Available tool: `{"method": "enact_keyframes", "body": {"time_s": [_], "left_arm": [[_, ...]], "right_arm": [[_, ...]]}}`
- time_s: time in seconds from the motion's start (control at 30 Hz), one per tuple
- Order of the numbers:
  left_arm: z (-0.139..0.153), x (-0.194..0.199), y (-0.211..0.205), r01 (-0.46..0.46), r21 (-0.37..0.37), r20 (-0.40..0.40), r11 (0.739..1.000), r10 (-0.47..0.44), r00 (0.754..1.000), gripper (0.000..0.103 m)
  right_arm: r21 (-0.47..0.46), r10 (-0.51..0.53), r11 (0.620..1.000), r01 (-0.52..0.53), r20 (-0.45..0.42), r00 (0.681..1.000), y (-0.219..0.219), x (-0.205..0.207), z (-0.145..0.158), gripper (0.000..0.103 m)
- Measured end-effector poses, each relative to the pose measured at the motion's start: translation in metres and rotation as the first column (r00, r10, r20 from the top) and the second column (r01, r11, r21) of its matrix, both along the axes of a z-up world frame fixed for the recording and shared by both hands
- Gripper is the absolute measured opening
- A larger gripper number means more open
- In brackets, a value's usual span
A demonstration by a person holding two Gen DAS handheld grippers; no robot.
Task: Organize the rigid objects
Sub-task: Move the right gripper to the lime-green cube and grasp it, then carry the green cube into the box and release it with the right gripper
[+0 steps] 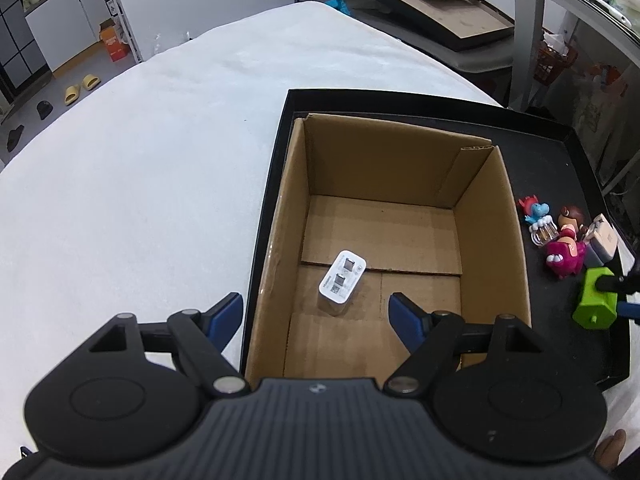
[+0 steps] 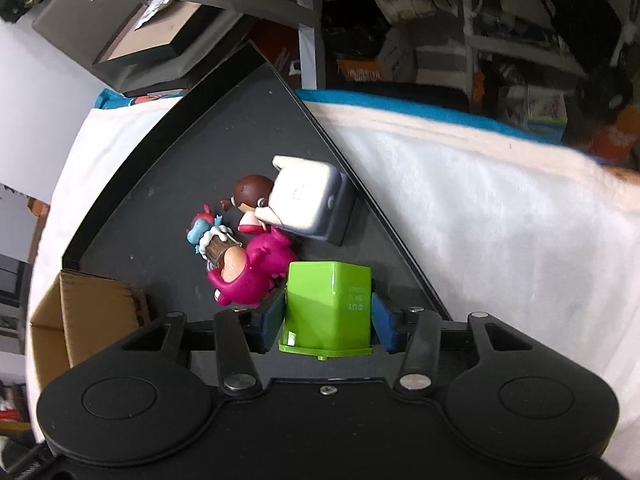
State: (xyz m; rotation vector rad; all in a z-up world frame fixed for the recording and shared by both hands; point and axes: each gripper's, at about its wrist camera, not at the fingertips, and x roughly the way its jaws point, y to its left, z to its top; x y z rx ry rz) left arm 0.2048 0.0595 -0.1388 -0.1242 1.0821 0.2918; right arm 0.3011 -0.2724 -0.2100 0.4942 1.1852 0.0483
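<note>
An open cardboard box (image 1: 380, 160) stands in a black tray (image 1: 540, 152) with a white charger (image 1: 343, 276) lying on its floor. My left gripper (image 1: 315, 304) hangs open above the box's near edge, nothing between its blue pads. On the tray right of the box are a blue figure (image 1: 536, 210), a brown-haired doll (image 1: 570, 218), a pink figure (image 1: 566, 256) and a white adapter (image 1: 602, 240). My right gripper (image 2: 328, 320) is shut on a green block (image 2: 328, 300), which rests on the tray (image 2: 160, 208) beside the pink figure (image 2: 248, 280). The adapter (image 2: 304, 200) lies beyond.
A white cloth (image 1: 140, 160) covers the table left of the tray and also right of it (image 2: 500, 240). A second black-framed tray (image 1: 432, 4) and cluttered shelves (image 2: 500, 20) stand past the table's far edge. The box corner (image 2: 80, 304) is to the right gripper's left.
</note>
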Motion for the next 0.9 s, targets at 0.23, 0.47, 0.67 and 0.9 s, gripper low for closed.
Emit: {"method": "enact_keyframes", "body": {"time_s": [0.23,0.47,0.67,0.9], "left_arm": [[0.002,-0.003,0.003,-0.001,-0.006,0.005,1.000,0.001,1.000,0.079],[0.001,-0.009,0.013,-0.002,-0.032,0.016,0.999,0.003,1.000,0.078],[0.003,-0.013,0.022,-0.004,-0.042,0.042,0.999,0.006,0.999,0.078],[0.005,-0.015,0.029,0.025,-0.079,0.072,0.997,-0.020,0.997,0.072]], "right_arm": [[-0.009,0.039,0.999,-0.039,0.094,0.995,0.008,-0.006,0.024,0.046],[-0.006,0.107,0.994,-0.108,0.201,0.974,0.028,-0.011,0.056,0.046],[0.012,0.224,0.971,-0.240,0.317,0.921,0.061,-0.013,0.095,0.046],[0.002,0.324,0.937,-0.350,0.373,0.869,0.105,-0.014,0.117,0.046]]}}
